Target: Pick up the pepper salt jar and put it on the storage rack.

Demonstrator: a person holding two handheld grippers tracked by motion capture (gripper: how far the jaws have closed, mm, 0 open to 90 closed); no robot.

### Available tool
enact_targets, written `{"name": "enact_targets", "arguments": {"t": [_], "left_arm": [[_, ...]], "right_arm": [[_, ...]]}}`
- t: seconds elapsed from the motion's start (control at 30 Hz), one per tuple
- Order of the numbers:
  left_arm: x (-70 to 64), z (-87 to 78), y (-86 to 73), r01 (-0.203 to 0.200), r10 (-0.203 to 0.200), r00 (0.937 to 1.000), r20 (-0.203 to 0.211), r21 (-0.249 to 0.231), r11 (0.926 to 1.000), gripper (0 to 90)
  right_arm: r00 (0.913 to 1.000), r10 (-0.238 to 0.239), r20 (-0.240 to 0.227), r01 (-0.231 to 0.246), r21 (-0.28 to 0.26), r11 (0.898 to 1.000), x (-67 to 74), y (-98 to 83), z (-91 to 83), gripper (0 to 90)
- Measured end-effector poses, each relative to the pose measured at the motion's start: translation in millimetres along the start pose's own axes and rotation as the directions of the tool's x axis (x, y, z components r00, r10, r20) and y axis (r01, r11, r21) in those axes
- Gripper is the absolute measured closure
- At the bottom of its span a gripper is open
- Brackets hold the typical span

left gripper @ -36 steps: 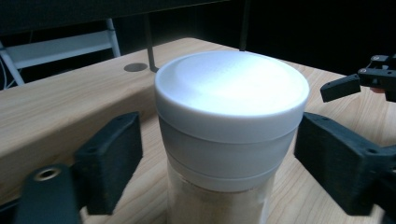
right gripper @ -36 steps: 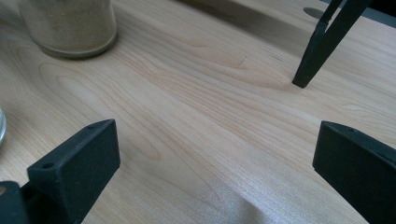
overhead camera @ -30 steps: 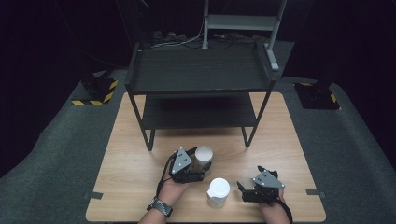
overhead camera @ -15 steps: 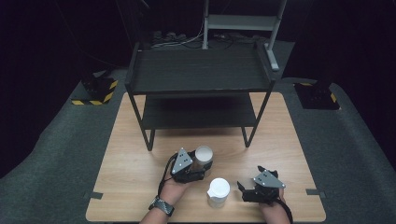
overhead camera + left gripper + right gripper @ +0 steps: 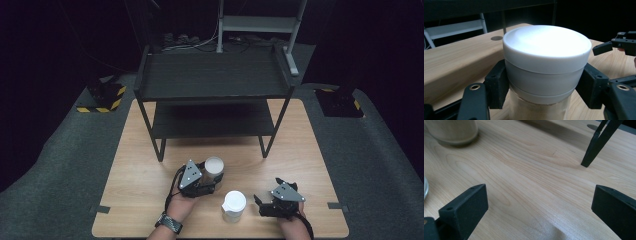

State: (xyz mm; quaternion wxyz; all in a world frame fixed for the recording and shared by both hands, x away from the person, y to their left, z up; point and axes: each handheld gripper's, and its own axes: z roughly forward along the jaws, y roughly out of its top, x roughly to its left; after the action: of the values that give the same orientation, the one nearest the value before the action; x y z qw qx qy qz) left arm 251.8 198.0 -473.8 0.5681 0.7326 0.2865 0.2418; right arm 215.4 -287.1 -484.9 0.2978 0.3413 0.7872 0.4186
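Item 1, left gripper (image 5: 209, 181): I am clamping it on a white-lidded jar (image 5: 544, 65), jaws pressing the lower band of the lid from both sides. The jar is standing on the wooden table (image 5: 130, 165), just in front of the black two-tier shelf (image 5: 215, 75); pale powder is showing through the glass below the lid.

Item 2, right gripper (image 5: 261, 204): I am holding it low over bare table with jaws wide apart and nothing between them.

Item 3, second white-lidded jar (image 5: 233, 205): standing upright between my two grippers, near the table's front edge, apart from both.

Risks, as I judge them: I am gripping the first jar by its lid, not its body, so if the lid is loose, a lift may pull it free or drop the jar. The lid's smooth rounded side may also be letting the jaws slip. Swinging either gripper inward could be knocking the second jar over.
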Motion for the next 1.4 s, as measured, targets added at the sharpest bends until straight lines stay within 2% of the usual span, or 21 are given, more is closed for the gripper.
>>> {"name": "enact_targets", "arguments": {"t": [0.4, 0.77, 1.1, 1.4], "left_arm": [[-3.6, -20.1, 5.9, -0.001, 0.001, 0.9993, -0.038, -0.008, 1.0000, 34.4], [-8.9, -42.5, 19.4, -0.015, 0.012, 0.9974, -0.072, -0.043, 0.9989, 34.4], [-11.7, -56.9, 26.9, -0.018, 0.012, 0.9956, -0.093, -0.064, 0.9978, 34.3], [-12.0, -71.6, 41.1, -0.016, 0.005, 0.9941, -0.109, -0.095, 0.9953, 34.3]], "right_arm": [[1.0000, 0.009, 0.000, -0.009, -0.001, 1.000, -0.8, -0.3, -0.1, 0.0], [1.0000, 0.006, 0.000, -0.006, 0.000, 1.000, -0.5, 0.0, 0.0, 0.0], [1.0000, 0.004, 0.000, -0.004, 0.000, 1.000, -0.3, -0.1, 0.0, 0.0], [1.0000, 0.002, -0.001, -0.002, 0.000, 1.000, -0.2, 0.0, 0.1, 0.0]]}}
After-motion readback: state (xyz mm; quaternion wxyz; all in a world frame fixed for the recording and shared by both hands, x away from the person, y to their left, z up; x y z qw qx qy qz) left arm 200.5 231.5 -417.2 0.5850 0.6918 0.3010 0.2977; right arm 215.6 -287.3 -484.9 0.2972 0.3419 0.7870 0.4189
